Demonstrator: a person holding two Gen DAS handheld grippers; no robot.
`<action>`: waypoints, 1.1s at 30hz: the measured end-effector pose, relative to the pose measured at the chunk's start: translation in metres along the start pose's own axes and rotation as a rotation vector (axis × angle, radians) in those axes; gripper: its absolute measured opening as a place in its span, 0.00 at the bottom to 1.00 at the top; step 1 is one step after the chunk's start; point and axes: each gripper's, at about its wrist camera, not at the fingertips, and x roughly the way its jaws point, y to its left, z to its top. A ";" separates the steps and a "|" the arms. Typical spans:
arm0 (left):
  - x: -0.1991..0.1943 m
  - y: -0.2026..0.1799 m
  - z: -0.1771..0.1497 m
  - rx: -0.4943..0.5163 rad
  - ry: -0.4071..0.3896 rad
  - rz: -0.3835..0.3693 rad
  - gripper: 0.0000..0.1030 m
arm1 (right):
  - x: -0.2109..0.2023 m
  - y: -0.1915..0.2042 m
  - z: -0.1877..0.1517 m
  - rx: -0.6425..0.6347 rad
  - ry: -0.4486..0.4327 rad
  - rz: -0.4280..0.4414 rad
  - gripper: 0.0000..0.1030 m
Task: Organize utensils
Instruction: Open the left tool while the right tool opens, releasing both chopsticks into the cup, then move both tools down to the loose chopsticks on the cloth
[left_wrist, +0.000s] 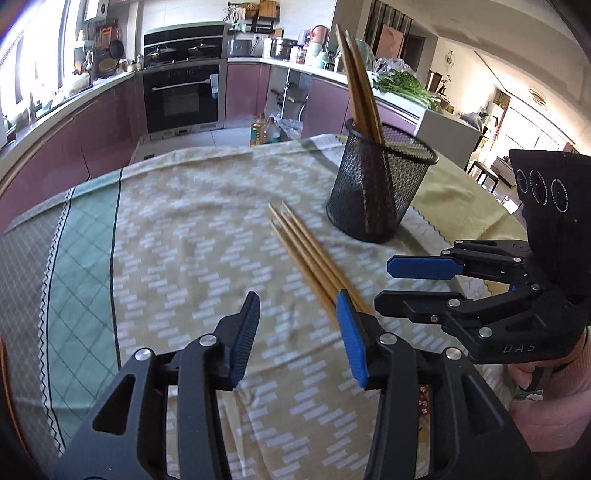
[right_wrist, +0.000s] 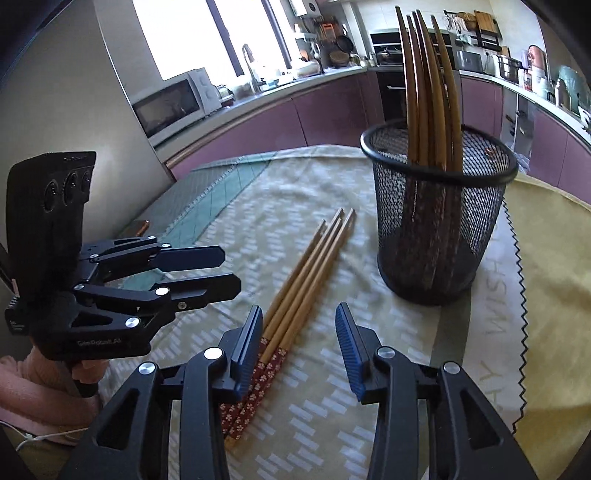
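Patterned tablecloth (left_wrist: 177, 229), chopsticks (left_wrist: 310, 254), mesh holder (left_wrist: 373, 192), perhaps oven (left_wrist: 181, 96) behind

Left gripper (left_wrist: 297, 325), right gripper (right_wrist: 299, 332): both parted, empty.

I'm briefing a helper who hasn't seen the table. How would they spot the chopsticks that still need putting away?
Find the black mesh cup standing on the patterned tablecloth. Beside its base lies a bundle of loose chopsticks. Unlike the chopsticks standing upright in the cup, these lie flat, showing red flowered handles.
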 end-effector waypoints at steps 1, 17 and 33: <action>0.002 0.001 -0.001 -0.007 0.007 -0.005 0.41 | 0.001 0.000 -0.001 0.002 0.003 -0.005 0.38; 0.014 -0.004 -0.009 -0.022 0.054 -0.017 0.42 | 0.012 0.009 -0.009 -0.021 0.031 -0.086 0.33; 0.032 -0.018 0.002 0.025 0.084 -0.022 0.41 | 0.007 -0.004 -0.012 0.013 0.035 -0.081 0.29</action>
